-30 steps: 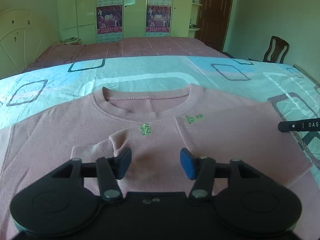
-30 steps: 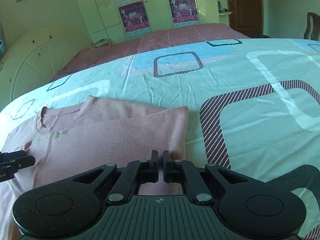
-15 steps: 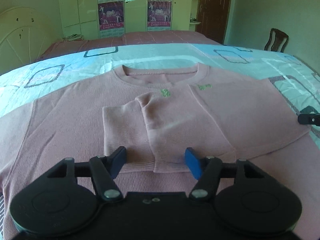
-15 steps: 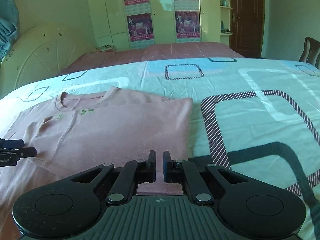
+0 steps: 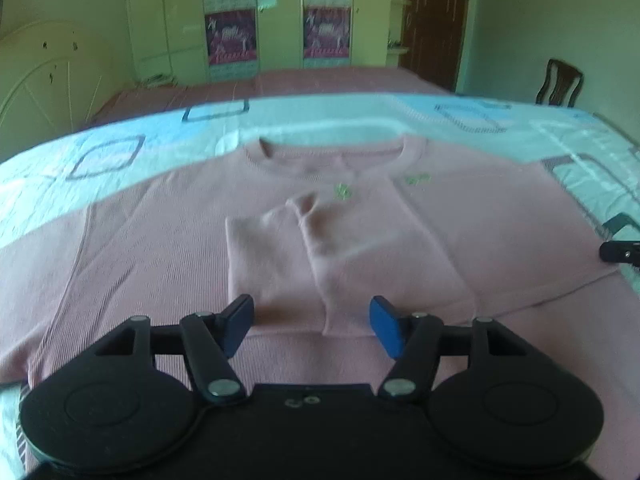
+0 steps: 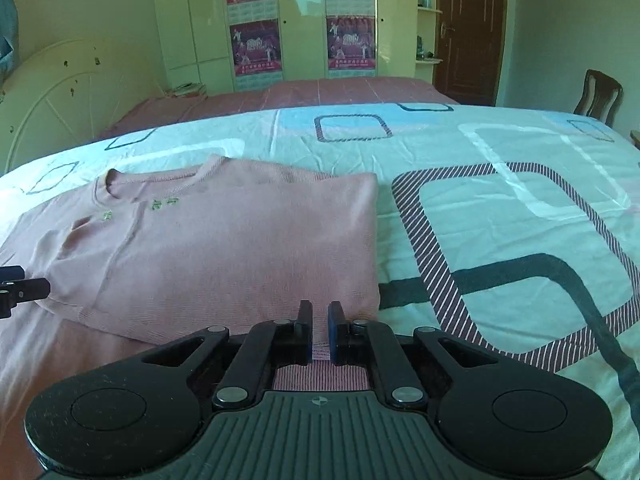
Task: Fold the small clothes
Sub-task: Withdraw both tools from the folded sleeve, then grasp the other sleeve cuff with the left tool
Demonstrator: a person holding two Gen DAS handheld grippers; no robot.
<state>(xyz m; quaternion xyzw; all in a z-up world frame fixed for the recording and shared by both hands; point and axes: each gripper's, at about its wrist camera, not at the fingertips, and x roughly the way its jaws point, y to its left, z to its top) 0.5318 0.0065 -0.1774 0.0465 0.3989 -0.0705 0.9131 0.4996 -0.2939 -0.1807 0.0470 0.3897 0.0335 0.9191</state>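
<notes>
A pink knit sweater (image 5: 168, 248) lies flat on the bed, neckline far from me. Its right side and sleeve are folded over the chest, and the sleeve cuff (image 5: 348, 312) ends just ahead of my left gripper. My left gripper (image 5: 312, 326) is open and empty, hovering over the sweater's lower middle. In the right wrist view the sweater (image 6: 224, 248) shows its folded right edge. My right gripper (image 6: 319, 334) has its jaws nearly closed with a narrow gap, above the sweater's lower right edge; nothing shows between them.
The bed sheet (image 6: 500, 216) is light blue and white with dark square outlines. A pink bedcover (image 6: 320, 94) lies beyond it. A white headboard (image 6: 52, 96) stands at the left, a wardrobe with posters (image 6: 304, 20) at the back, a wooden chair (image 5: 560, 84) at the right.
Both grippers have pulled back toward the sweater's hem and risen, so more of the garment shows. The left stays open and the right stays nearly closed.
</notes>
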